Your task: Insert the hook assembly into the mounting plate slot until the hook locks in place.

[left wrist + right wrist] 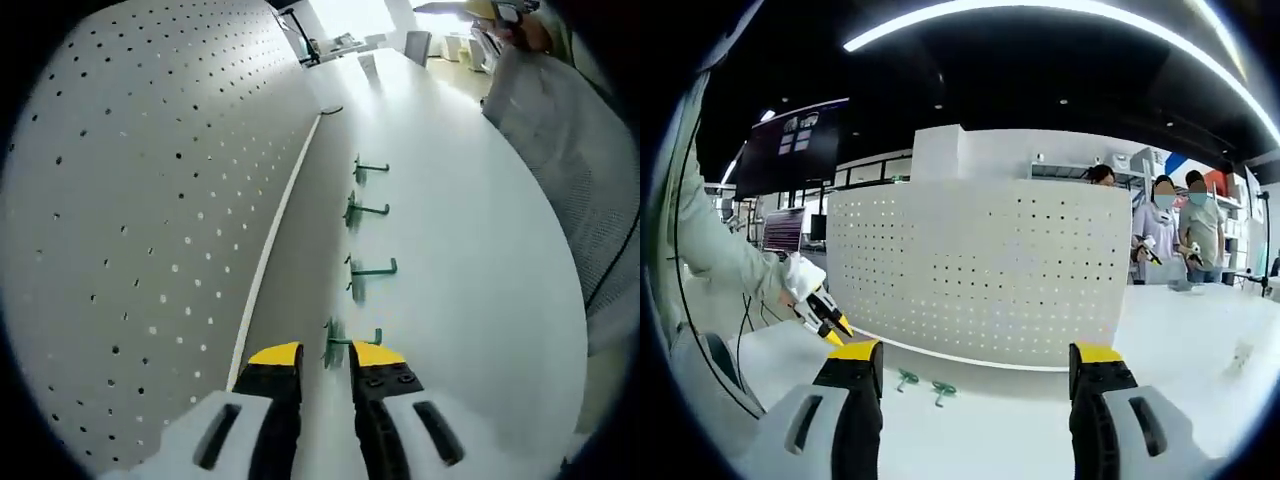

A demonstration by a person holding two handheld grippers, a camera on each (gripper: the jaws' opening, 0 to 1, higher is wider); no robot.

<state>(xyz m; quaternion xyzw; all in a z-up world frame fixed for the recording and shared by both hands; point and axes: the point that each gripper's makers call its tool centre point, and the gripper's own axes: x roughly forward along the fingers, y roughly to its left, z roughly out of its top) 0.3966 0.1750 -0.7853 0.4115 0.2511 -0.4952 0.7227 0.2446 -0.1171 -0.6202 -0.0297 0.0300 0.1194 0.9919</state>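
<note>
hooks on the table, both grippers apart

left gripper view: the left gripper (325, 362) hangs with jaws parted just short of the nearest green hook (340, 342), one of four lying in a row on the white table (470, 250) beside the upright pegboard (150, 210). right gripper view: the right gripper (977, 372) stands wide apart facing the pegboard (980, 270), hooks (925, 385) lying near its foot.

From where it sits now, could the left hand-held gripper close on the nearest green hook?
Probably yes. The left hand-held gripper is open, the nearest green hook lies on the white table just beyond its tips, and nothing sits between them.
</note>
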